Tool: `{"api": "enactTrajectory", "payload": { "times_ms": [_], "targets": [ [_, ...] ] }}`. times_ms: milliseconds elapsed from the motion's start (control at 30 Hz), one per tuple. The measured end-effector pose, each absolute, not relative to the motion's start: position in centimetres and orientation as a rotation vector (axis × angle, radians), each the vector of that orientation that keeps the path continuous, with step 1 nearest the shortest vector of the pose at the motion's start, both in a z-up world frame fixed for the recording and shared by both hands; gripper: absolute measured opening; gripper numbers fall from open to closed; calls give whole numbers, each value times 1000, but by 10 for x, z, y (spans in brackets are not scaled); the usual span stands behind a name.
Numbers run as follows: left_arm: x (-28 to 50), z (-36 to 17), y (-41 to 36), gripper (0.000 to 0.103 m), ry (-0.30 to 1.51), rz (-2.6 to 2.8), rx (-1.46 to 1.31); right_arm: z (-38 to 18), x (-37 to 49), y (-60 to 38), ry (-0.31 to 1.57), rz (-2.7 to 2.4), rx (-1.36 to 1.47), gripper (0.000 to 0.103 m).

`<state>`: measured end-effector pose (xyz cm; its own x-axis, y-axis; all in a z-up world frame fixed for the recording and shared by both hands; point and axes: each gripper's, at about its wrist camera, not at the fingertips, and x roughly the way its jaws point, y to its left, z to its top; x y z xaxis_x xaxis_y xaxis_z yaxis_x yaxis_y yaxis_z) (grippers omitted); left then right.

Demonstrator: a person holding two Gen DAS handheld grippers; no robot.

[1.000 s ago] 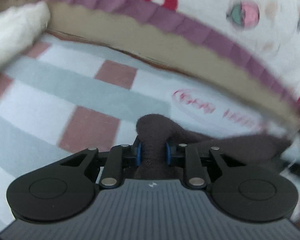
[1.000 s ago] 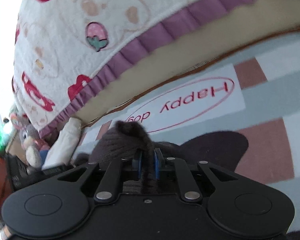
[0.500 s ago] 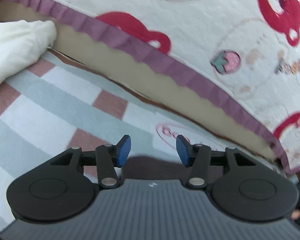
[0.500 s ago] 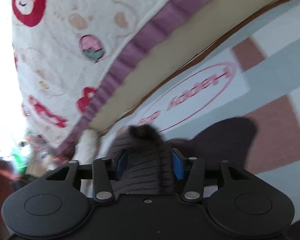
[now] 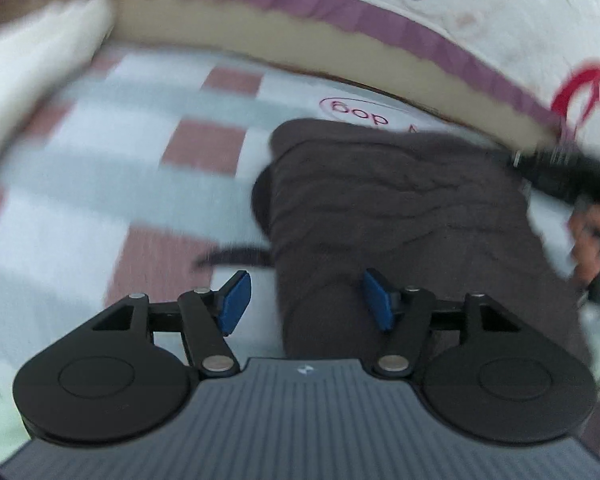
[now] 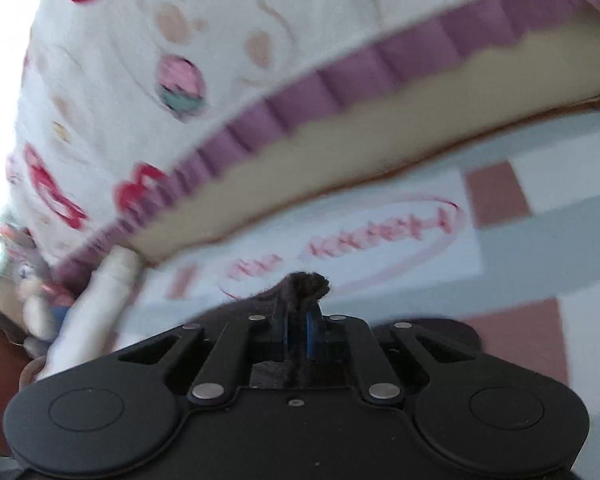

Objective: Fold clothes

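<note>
On the checked bedsheet [image 5: 204, 148], just near the quilt [image 5: 480, 12] with its purple frill, lies the dark brown knit garment [image 5: 400, 208], partly folded into a long strip. Step in hand looks like re-gripping for the next fold. To do it well: the left side should take a fresh hold at the near edge, level with the right grip, so both corners lift together and the fold lands square; keep the knit taut, don't drag it over the sheet.

Left claw [image 5: 306, 300]: jaws spread wide and opening, blue pads clear of the cloth, garment passing under and between them, nothing pinched. View is blurred.

Right claw [image 6: 298, 330]: jaws closing, pressed nearly together, pinching a tuft of the brown knit that sticks up past the tips.
</note>
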<state>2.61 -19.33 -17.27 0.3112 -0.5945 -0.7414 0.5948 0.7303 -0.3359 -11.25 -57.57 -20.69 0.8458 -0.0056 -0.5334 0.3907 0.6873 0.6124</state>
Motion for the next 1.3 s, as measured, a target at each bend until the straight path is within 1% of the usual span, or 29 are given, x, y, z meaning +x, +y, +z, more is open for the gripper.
{"api": "enactTrajectory", "payload": {
  "times_ms": [33,67,100,133,167,233,300,400,500,567,600,633,700,833,900,967,1000,1033,1067,1100,1133,1200,1300],
  "targets": [
    [31,-175,-183,65,1022,-782,-79,-207,-116,-579,537,-244,837,17],
    [36,-178,-173,65,1065,-778,-159,-207,-121,-581,545,-257,880,34],
    [42,-182,-163,66,1113,-776,-238,-202,-128,-583,555,-287,901,44],
    [47,-187,-154,66,1159,-767,-298,-197,-136,-584,565,-314,918,48],
    [51,-190,-146,66,1193,-759,-330,-193,-144,-585,572,-328,919,57],
    [52,-192,-138,66,1226,-774,-356,-190,-158,-583,605,-319,950,65],
    [49,-195,-134,66,1255,-795,-375,-191,-170,-578,652,-282,998,65],
    [48,-199,-137,68,1290,-816,-418,-206,-178,-556,783,-104,1087,65],
    [50,-206,-136,70,1328,-814,-516,-203,-181,-531,851,-107,988,65],
    [53,-210,-134,70,1366,-821,-635,-206,-185,-529,852,-118,1002,65],
    [53,-209,-135,71,1363,-832,-635,-208,-187,-529,853,-123,1009,65],
    [53,-208,-137,71,1359,-843,-632,-209,-189,-528,854,-129,1016,65],
    [50,-205,-145,71,1328,-857,-516,-216,-190,-530,851,-123,1065,65],
    [53,-212,-152,80,1347,-869,-510,-244,-183,-535,845,1,1231,68],
    [60,-216,-161,81,1379,-868,-503,-253,-176,-535,838,17,1244,68],
    [63,-216,-172,80,1358,-883,-492,-251,-169,-532,815,30,1197,68],
    [64,-215,-177,72,1347,-890,-484,-248,-165,-529,800,23,1152,65],
    [61,-212,-182,57,1314,-891,-439,-245,-160,-525,787,16,1099,60],
    [59,-208,-187,52,1281,-892,-393,-237,-156,-517,784,14,999,45],
    [55,-201,-192,43,1233,-893,-327,-225,-152,-508,775,15,886,42],
    [50,-191,-195,33,1183,-892,-279,-208,-152,-495,742,18,754,41],
    [42,-169,-202,24,1085,-879,-168,-178,-159,-478,645,26,652,39],
    [22,-127,-229,23,888,-878,101,-138,-167,-453,502,38,474,38]
  ]
}}
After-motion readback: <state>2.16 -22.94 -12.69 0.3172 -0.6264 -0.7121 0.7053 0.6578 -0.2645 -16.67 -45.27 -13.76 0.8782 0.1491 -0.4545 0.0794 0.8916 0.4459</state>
